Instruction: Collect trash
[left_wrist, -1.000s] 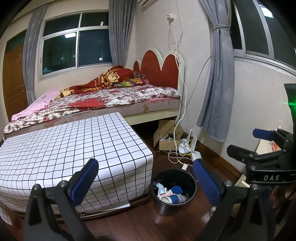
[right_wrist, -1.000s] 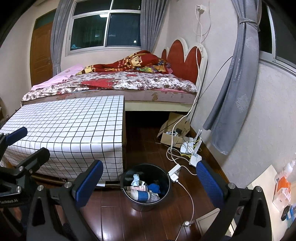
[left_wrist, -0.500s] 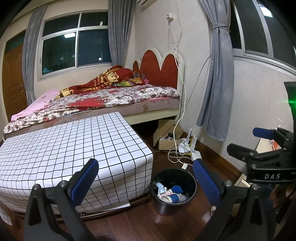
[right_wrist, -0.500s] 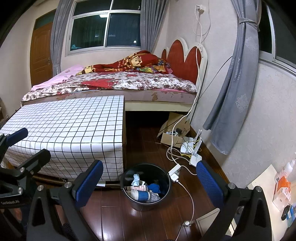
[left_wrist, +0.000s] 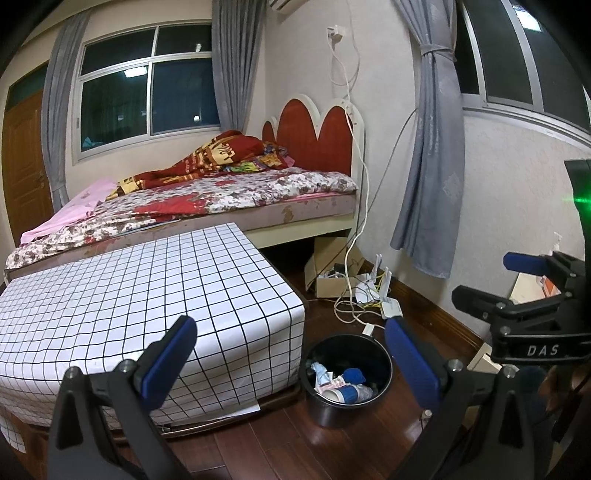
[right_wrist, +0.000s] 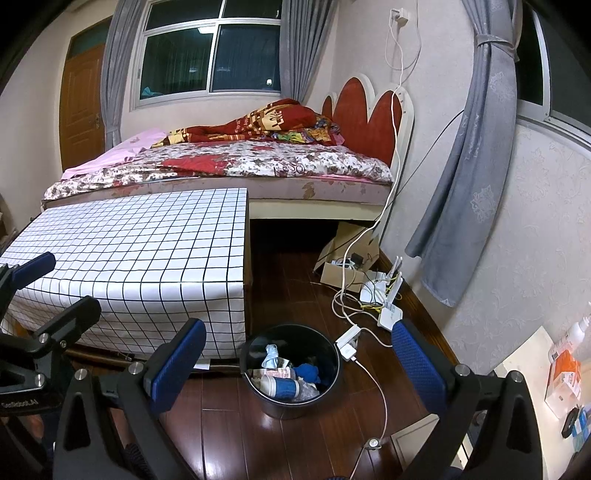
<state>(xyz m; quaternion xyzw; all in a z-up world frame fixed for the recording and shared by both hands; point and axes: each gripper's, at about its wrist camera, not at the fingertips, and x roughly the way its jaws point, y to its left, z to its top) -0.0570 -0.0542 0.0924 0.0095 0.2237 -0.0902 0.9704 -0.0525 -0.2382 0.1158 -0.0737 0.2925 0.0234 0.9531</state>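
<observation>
A black round trash bin (left_wrist: 384, 363) stands on the dark wood floor beside the checkered table; it also shows in the right wrist view (right_wrist: 334, 356). It holds trash: a blue-and-white cup (right_wrist: 280, 386), a blue wad (right_wrist: 308, 372), crumpled tissue (right_wrist: 271, 352). My left gripper (left_wrist: 291, 354) is open and empty, held above and short of the bin. My right gripper (right_wrist: 297, 360) is open and empty, the bin between its fingers in view. Each gripper shows at the edge of the other's view.
A low table with a white black-grid cloth (left_wrist: 129, 295) stands left of the bin. A bed (right_wrist: 229, 162) lies behind. Cables, a power strip (right_wrist: 347, 341), a router (right_wrist: 384, 291) and a cardboard box (right_wrist: 341, 275) lie by the wall. A white surface with boxes (right_wrist: 561, 376) is at right.
</observation>
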